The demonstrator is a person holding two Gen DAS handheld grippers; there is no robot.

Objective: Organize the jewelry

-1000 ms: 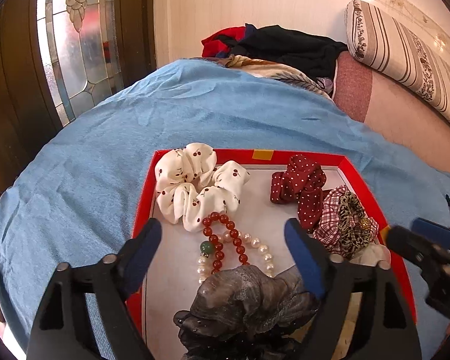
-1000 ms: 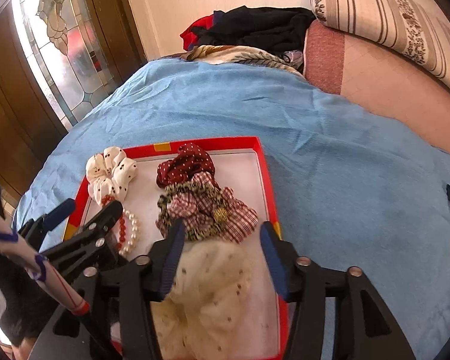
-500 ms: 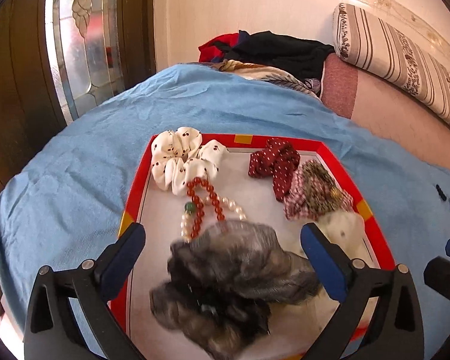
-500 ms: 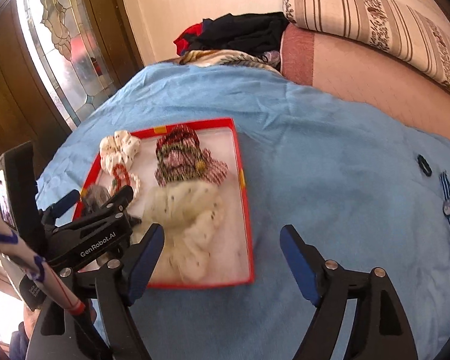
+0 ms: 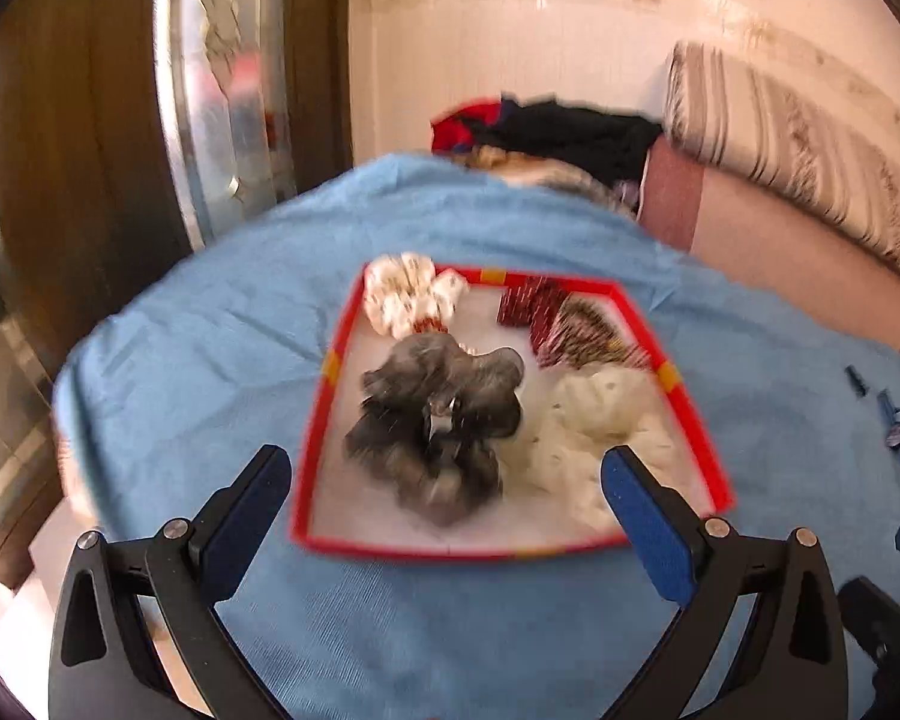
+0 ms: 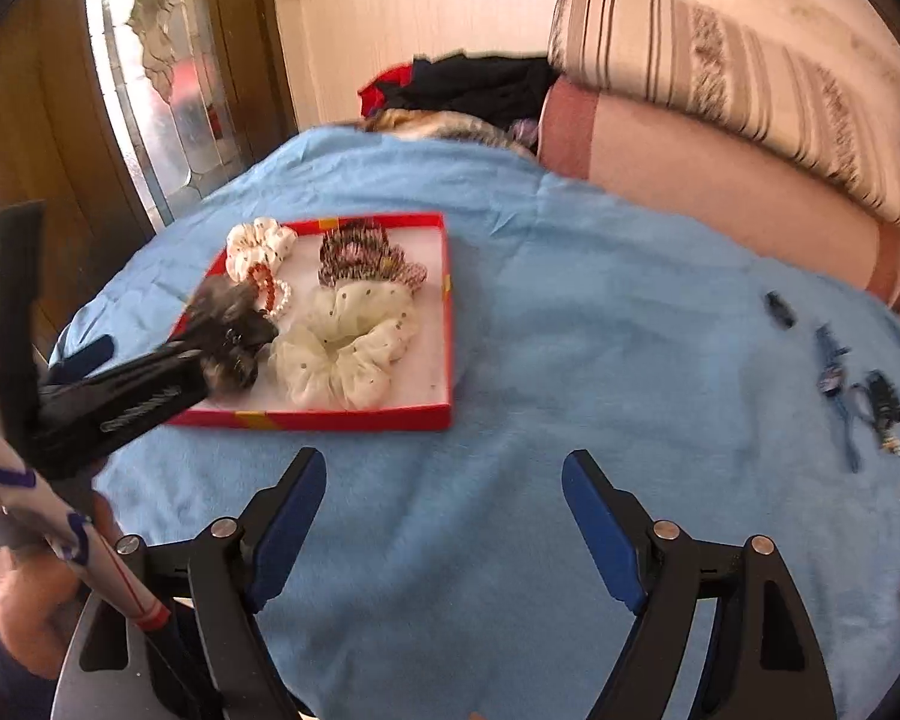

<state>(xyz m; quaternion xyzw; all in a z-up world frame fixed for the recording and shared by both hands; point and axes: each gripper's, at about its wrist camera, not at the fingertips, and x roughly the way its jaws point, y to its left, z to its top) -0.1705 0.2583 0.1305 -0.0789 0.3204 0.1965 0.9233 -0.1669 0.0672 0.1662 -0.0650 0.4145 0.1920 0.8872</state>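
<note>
A red tray (image 5: 324, 396) lies on the blue bedspread (image 5: 198, 372). It holds a grey scrunchie (image 5: 438, 420), a cream scrunchie (image 5: 594, 426), a white cherry-print one (image 5: 414, 294), a dark red dotted one (image 5: 531, 306) and a plaid one (image 5: 594, 339). My left gripper (image 5: 444, 462) hangs open just short of the tray's near edge, holding nothing. My right gripper (image 6: 441, 462) is over bare bedspread in front of the tray (image 6: 330, 420), its jaws opening with nothing between them. Red and pearl bead bracelets (image 6: 273, 294) lie beside the grey scrunchie (image 6: 234, 324).
Small loose pieces lie on the bedspread to the right: a dark clip (image 6: 780, 309), a blue strap piece (image 6: 834, 372) and a dark trinket (image 6: 882, 402). Piled clothes (image 6: 474, 84) and a striped bolster (image 6: 720, 78) are at the back. A glass door (image 6: 144, 96) stands left.
Both grippers have drawn back from the tray, risen a little and spread their jaws wider. The grey and cream scrunchies, earlier between the jaws, now lie in the tray.
</note>
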